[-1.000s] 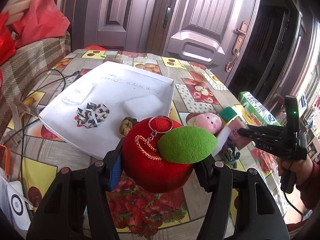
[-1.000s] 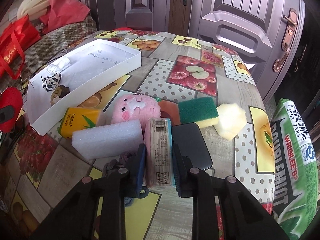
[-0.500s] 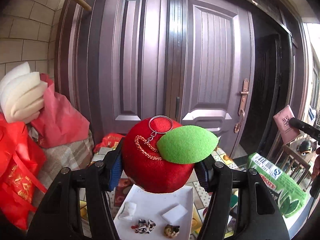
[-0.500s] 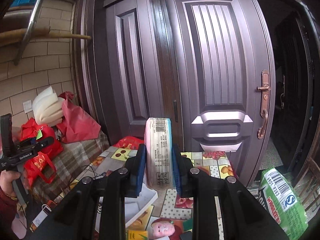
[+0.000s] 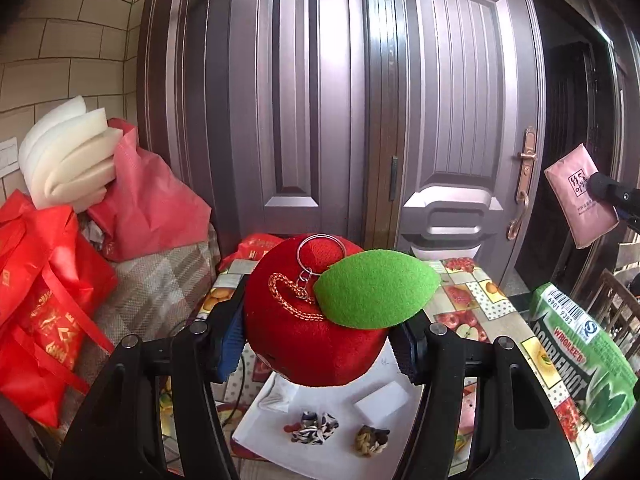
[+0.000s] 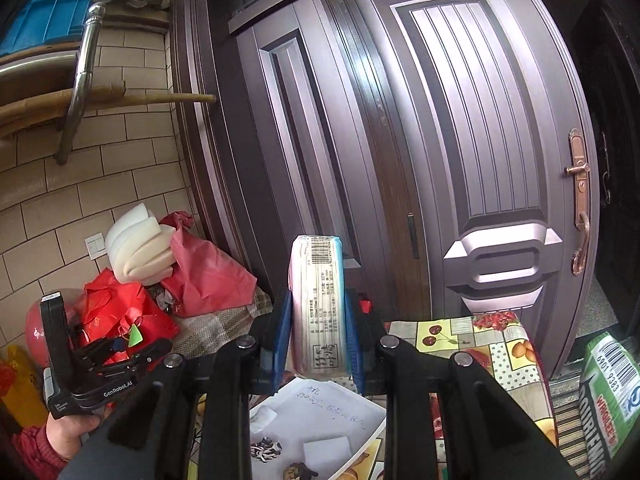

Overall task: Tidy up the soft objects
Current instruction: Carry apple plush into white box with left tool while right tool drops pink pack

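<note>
Soft, even daylight fills both of my wrist views, with sheen streaking the panels of the brown metal door (image 6: 472,152) and only faint shadows under my claws. The fisheye lens bends the door frame and the tiled wall (image 5: 68,64) into curves, and the corners fall off to black. Focus is fairly sharp throughout, though the open doorway (image 5: 576,152) on the right stays dark.

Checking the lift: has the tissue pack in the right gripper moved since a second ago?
Yes. The tissue pack, clamped in the right gripper, has gone up: it lay on the table and now stands against the door, above the white tray.
</note>
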Action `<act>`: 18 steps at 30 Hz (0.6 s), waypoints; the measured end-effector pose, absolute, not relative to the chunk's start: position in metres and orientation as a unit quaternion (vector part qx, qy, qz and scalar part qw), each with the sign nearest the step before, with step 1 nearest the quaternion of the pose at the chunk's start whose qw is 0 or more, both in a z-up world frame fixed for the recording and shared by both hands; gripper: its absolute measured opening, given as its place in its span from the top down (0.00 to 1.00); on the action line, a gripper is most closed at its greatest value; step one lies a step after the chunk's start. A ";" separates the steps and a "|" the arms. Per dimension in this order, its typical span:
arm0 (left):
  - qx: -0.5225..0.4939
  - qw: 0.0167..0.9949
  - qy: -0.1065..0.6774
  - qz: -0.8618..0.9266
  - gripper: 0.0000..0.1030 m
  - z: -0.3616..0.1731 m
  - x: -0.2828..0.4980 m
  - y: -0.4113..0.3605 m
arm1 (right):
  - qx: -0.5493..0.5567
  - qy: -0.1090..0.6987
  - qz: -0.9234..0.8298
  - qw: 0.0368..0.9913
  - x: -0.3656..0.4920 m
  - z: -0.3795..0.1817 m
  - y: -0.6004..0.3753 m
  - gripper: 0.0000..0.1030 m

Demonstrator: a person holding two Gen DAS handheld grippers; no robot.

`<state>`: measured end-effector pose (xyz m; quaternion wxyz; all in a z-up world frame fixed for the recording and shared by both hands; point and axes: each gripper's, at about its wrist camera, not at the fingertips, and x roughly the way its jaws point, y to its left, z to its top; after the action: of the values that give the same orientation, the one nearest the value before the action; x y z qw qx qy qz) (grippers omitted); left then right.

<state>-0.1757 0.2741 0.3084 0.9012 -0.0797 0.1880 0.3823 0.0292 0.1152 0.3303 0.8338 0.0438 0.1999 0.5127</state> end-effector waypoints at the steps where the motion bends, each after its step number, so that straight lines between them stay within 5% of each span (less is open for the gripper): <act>1: -0.082 0.898 0.194 0.385 0.41 0.301 -0.173 0.277 | 0.039 0.207 0.513 0.832 0.028 0.323 0.123 0.76; 18: -0.151 0.862 0.296 0.384 0.40 0.188 -0.127 0.328 | -0.025 0.346 0.509 0.788 0.045 0.200 0.205 0.76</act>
<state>-0.1269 0.3279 0.1879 0.8616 -0.1507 0.2957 0.3840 0.0450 0.2053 0.1999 0.7879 -0.0255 0.3458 0.5089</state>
